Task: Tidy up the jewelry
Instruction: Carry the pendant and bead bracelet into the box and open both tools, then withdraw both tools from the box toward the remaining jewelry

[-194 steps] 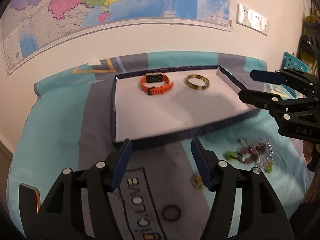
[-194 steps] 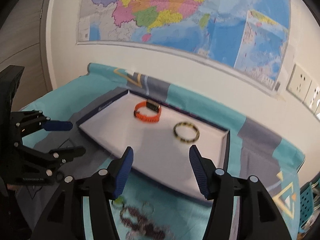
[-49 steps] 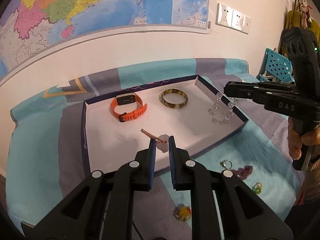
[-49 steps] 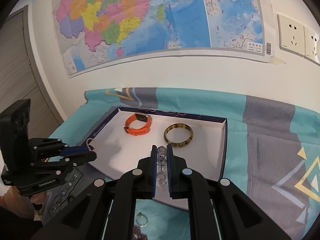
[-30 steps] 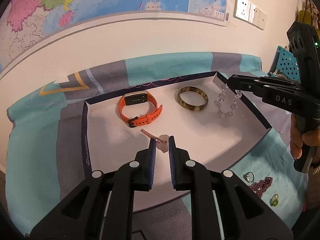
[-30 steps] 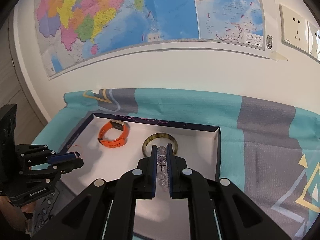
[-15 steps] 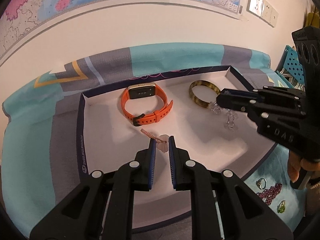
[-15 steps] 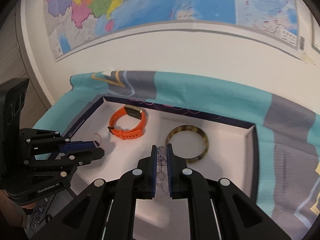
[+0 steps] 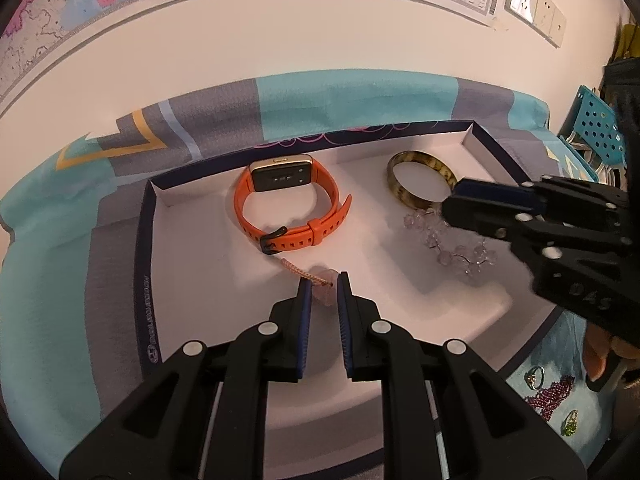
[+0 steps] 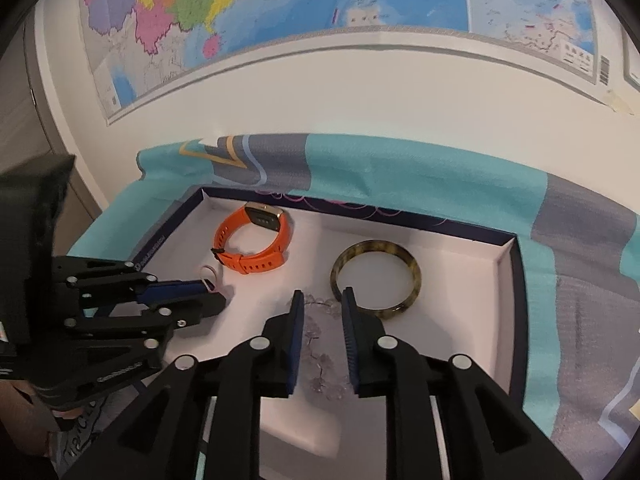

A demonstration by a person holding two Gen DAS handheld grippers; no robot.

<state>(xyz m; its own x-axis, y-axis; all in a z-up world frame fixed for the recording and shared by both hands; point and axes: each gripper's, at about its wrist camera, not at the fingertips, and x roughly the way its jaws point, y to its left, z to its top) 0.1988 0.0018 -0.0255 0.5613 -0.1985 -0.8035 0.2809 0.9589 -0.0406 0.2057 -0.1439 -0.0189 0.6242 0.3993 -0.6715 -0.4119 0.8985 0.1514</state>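
Observation:
A white tray with a dark blue rim [image 9: 144, 264] [image 10: 518, 280] lies on the patterned cloth. In it sit an orange watch [image 9: 282, 178] [image 10: 260, 262] and a tortoiseshell bangle [image 9: 404, 196] [image 10: 376, 246]. My left gripper [image 9: 322, 284] [image 10: 212, 292] is shut on a small pink pendant on a braided cord [image 9: 320, 294], low over the tray just in front of the watch. My right gripper [image 10: 322, 300] [image 9: 452, 200] hangs beside the bangle and its jaws are opening. A clear bead bracelet [image 10: 320, 344] [image 9: 452, 250] lies on the tray floor between them, not pressed.
On the cloth right of the tray lie a ring [image 9: 534, 376], a purple bead bracelet [image 9: 552, 396] and a green ring [image 9: 570, 426]. A wall with a map rises just behind the table. A blue perforated basket [image 9: 600, 128] stands at the far right.
Both grippers have come lower over the tray. The right jaws have parted and the clear bead bracelet now rests on the tray floor. The left grip on the pendant is unchanged.

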